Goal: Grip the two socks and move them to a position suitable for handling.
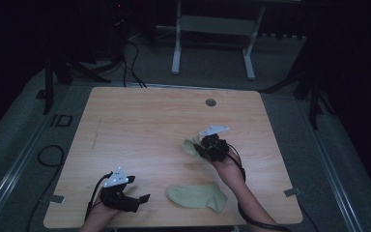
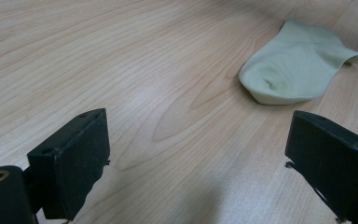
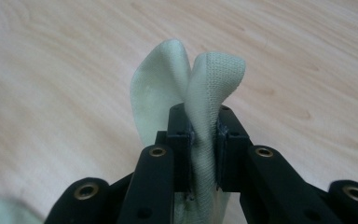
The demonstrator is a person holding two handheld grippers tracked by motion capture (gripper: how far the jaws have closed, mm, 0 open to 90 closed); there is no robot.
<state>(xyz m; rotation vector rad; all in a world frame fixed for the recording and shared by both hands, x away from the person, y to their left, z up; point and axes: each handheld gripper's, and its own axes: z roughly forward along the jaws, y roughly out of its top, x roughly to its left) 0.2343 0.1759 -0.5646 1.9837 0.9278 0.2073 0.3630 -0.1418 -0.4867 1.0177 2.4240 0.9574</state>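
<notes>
We saw the right gripper (image 3: 204,140) clamped tight on a pale green sock (image 3: 200,88); the left gripper (image 2: 200,158) stood wide apart, holding nothing, near a second sock (image 2: 298,65).

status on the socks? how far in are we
Early. One pale green sock is clamped in the right gripper, above the table. The second sock lies flat near the front edge, untouched; the left gripper is open, facing it. Pairing, if intended, remains.

Dim high view, dark surroundings; brighter, softly blurred close-ups.
</notes>
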